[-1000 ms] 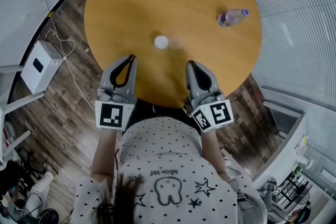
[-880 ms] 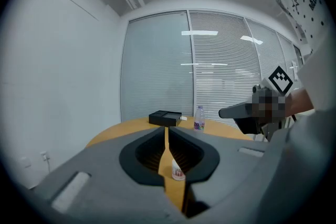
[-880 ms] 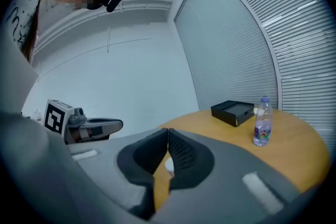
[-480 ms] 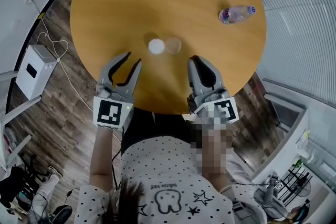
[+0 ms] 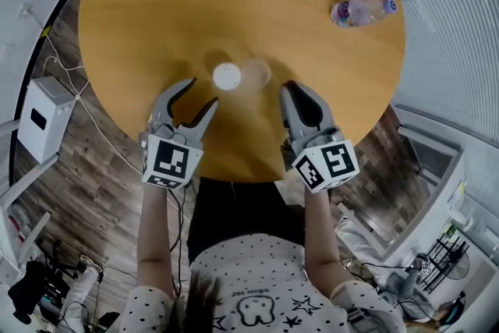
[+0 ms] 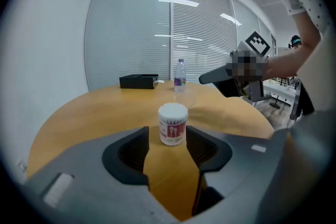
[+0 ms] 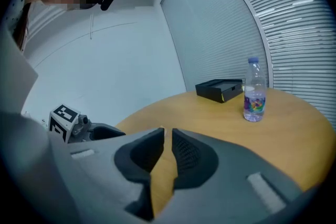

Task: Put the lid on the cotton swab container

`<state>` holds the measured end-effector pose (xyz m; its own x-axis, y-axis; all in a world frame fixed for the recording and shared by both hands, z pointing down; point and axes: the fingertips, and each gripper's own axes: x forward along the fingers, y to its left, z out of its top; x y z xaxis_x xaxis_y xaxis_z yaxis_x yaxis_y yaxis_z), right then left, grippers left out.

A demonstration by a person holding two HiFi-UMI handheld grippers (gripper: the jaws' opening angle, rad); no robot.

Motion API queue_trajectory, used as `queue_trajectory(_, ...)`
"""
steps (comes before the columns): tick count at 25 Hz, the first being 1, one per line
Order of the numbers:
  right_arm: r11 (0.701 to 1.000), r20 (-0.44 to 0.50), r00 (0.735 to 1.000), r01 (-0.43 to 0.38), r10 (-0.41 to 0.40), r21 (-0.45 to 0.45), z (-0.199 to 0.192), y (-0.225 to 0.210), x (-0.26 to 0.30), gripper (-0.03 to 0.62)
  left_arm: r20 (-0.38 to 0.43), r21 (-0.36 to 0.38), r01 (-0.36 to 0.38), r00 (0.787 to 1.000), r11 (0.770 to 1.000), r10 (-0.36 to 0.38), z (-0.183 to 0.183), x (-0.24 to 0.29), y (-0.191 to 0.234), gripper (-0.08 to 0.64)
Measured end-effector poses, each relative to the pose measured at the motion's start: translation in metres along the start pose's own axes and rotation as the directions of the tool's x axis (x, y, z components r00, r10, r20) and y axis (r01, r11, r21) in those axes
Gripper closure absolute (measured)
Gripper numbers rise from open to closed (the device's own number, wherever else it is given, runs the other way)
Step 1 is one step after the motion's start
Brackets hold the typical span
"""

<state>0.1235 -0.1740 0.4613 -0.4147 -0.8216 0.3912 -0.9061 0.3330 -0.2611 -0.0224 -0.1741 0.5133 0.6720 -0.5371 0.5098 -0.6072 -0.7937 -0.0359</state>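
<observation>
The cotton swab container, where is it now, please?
Head view: the white cylindrical cotton swab container stands on the wooden table, just ahead of the left gripper, clear lid at its right.

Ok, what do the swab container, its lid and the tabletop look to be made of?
Cotton swab container: probably thin plastic, with a red-and-white printed label; white swab tips fill its open top. Lid: seemingly clear plastic, since the wood tone shows through it. Table: wood or wood-look laminate, smooth satin finish with faint grain and soft reflections; which one is not clear.
</observation>
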Motion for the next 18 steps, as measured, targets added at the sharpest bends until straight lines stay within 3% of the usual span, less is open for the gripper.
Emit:
queue_trajectory(6,0.999,-0.041,0.999,0.018,-0.017,0.032,-0.029,-0.017,0.005,0.523,-0.010,0.062,0.051,0.999,0.997,-0.051,-0.012,0.026,-0.009,0.294)
queue_trajectory(11,0.998,-0.009,0.999,0.038,-0.037,0.051,-0.031,-0.030,0.016,0.523,0.011,0.093,0.073,0.997,0.993,-0.075,-0.013,0.044,-0.013,0.287)
queue_trajectory(18,0.999,-0.007,1.000,-0.024,0.025,0.041,-0.039,-0.023,0.035,0.523,0.033,0.146,0.070,0.997,0.987,-0.075,0.003,0.053,-0.015,0.288)
